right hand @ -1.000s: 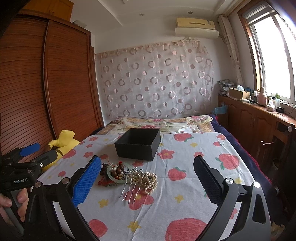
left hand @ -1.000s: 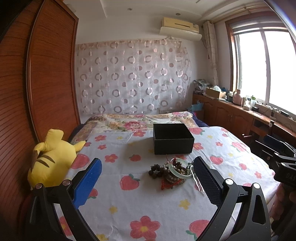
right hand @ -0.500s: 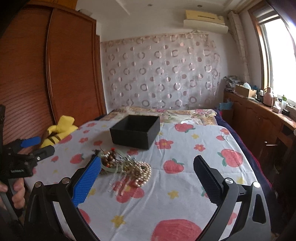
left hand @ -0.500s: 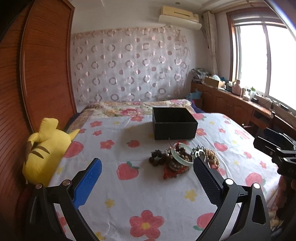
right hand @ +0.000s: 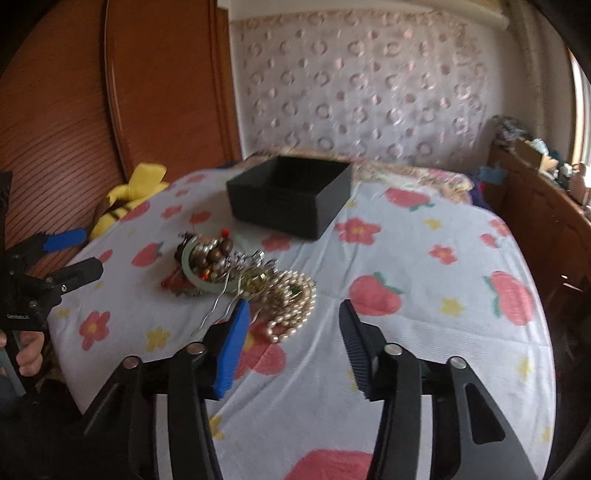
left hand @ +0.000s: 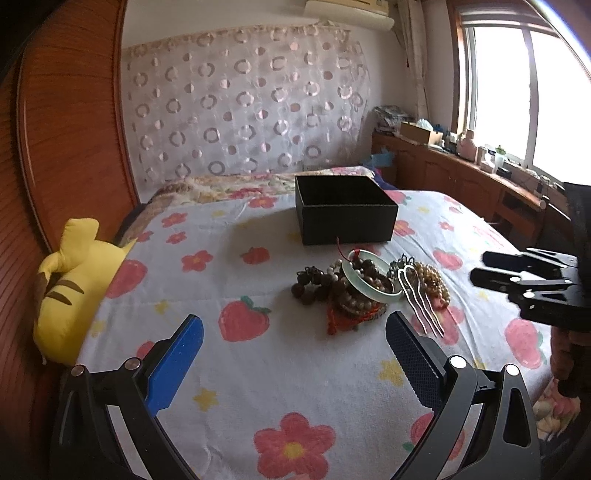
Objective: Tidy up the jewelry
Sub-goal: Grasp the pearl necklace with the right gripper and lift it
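Bedroom scene, both wrist views angled down at a bed covered by a white sheet printed with red strawberries, pink flowers and yellow stars. Jewelry pile sits mid-bed: dark wooden bead strands, a pale green bangle lying over them, a silver hairpin on its right side, a pearl strand beside that, red tassel cord under the beads. Black open-top box stands just behind the pile, apart from it; interior not readable.

Left claw is wide open, blue pad on one finger, black ribbed pad on the other, nothing between them, held over bare sheet short of the pile. Right claw has just been closing to about half width; jaws not pressing on anything. Its blue finger overlaps the near end of the hairpin and the pearl strand in view; contact cannot be confirmed. Right wrist view is motion-blurred.

Room: yellow plush toy at the bed's left edge against a reddish-brown wooden wardrobe. Sheer curtain with ring pattern covers the far wall, air conditioner above it. Floral quilt folded at the head of the bed. Bright window on the right over a low wooden cabinet cluttered with small items. A hand grips the left gripper's handle at the frame edge.
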### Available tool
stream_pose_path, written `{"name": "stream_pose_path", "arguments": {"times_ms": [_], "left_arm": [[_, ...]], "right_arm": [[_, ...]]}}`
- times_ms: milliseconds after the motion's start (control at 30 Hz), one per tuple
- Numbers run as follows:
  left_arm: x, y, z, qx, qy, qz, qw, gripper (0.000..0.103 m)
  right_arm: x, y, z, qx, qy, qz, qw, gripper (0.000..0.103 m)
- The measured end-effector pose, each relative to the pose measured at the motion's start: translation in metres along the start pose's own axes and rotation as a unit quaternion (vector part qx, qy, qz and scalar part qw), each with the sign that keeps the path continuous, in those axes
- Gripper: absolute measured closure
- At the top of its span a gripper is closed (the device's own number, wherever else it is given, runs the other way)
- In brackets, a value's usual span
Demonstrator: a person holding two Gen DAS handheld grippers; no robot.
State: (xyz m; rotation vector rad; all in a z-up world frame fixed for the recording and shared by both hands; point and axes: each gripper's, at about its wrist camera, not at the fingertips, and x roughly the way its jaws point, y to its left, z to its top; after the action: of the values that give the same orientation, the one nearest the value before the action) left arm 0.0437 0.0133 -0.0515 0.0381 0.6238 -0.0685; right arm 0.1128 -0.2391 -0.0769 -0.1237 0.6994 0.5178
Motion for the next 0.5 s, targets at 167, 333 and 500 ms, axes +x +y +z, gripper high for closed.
{"name": "stream_pose_path", "arguments": {"times_ms": [167,333,500], "left_arm": [[0.007,-0.002,-0.001,0.001,0.014,-0.005,0.9999,0.007],[0.011,-0.001,-0.003,-0.003,0.024,-0.008,0.9997,0.007],[0.013,-0.003,-0.004,-0.002,0.027,-0.011,0.9996,0.007]], "right_arm": [[0.032,0.006,0.002,-0.012,0.054,0.014,0.998,0.053],[0.046,0.009,0.0,-0.02,0.09,0.009,0.996,0.053],[0.048,0.009,0.001,-0.036,0.096,-0.013,0.995,0.068]]}}
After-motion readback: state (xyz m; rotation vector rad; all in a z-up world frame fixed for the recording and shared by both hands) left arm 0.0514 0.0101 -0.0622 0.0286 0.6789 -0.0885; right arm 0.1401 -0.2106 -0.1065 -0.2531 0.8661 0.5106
